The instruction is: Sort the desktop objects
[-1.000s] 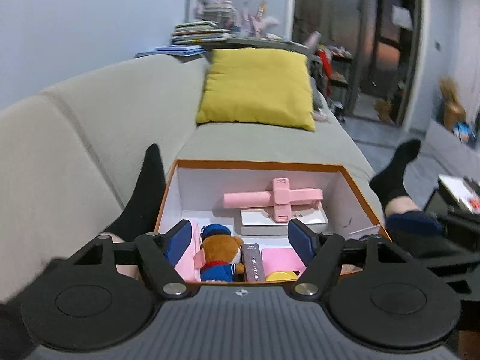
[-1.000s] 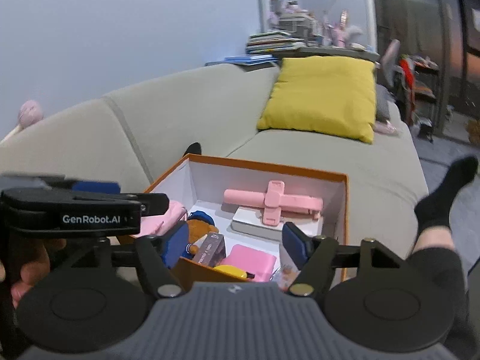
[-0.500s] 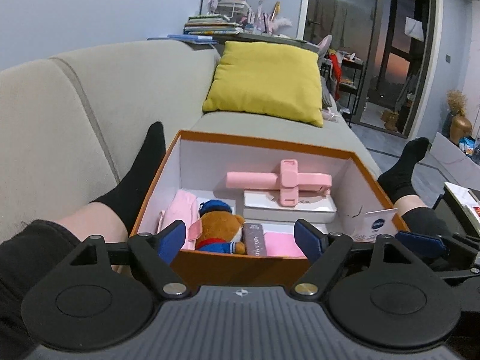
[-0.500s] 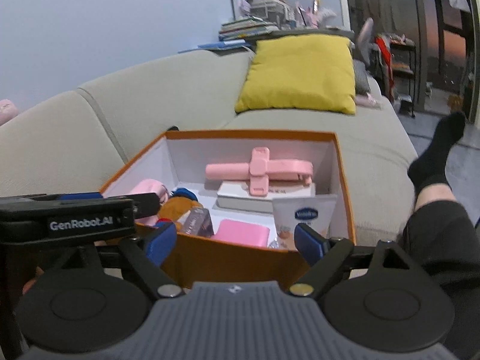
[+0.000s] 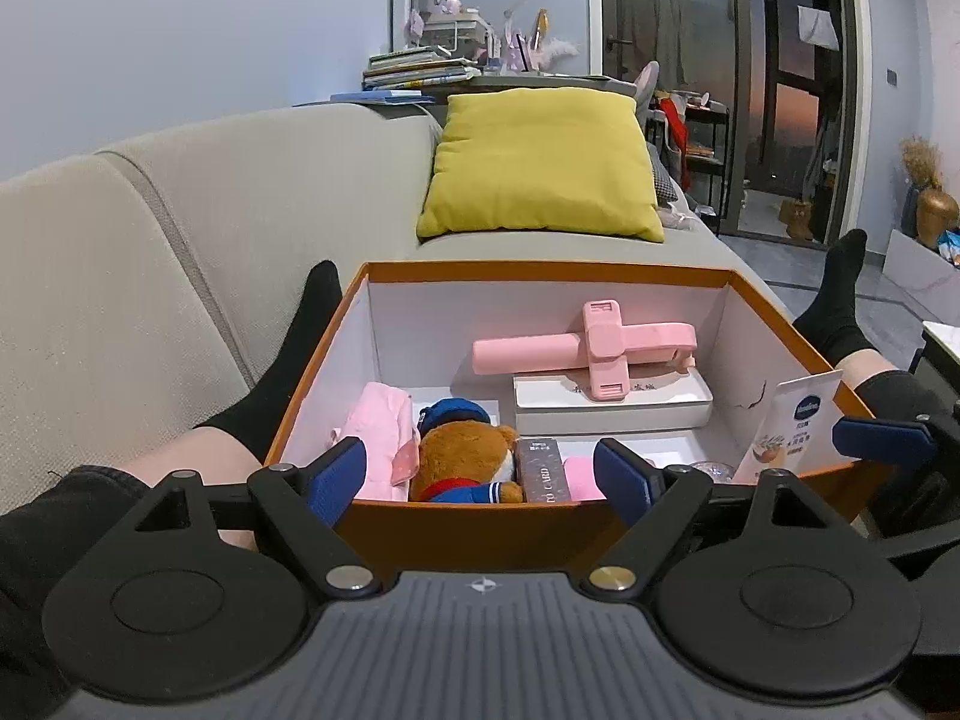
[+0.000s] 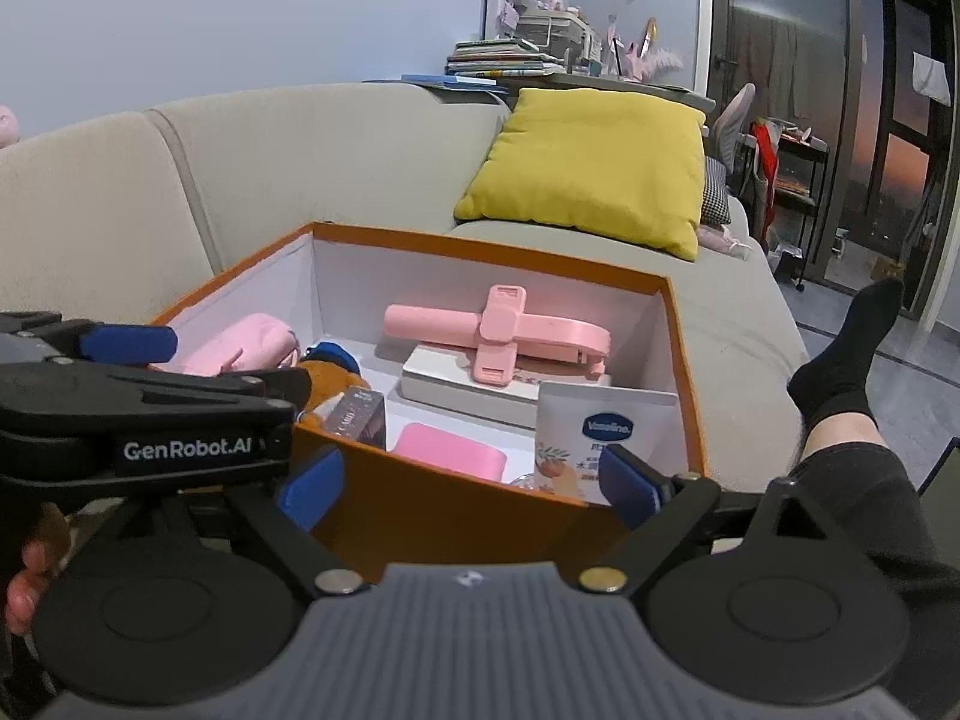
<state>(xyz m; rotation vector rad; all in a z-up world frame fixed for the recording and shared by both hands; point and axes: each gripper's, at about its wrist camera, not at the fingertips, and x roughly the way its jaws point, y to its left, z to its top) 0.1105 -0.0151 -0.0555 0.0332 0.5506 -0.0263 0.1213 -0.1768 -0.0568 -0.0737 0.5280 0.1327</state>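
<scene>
Soft brown teddy bear (image 5: 462, 459) sits at the box's (image 5: 540, 273) near edge. Your left gripper (image 5: 480, 474) and right gripper (image 6: 471, 480) gape empty. Squeeze its light, squashy belly.

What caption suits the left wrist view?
Open left gripper faces orange cardboard box holding pink folding stand and brown plush bear.

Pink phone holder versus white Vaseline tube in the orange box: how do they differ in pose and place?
The pink phone holder lies flat on a white case near the far wall; the white Vaseline tube stands upright in the near right corner. The holder is cross-shaped and plain; the tube is flat and printed. Both sit inside the orange box.
</scene>
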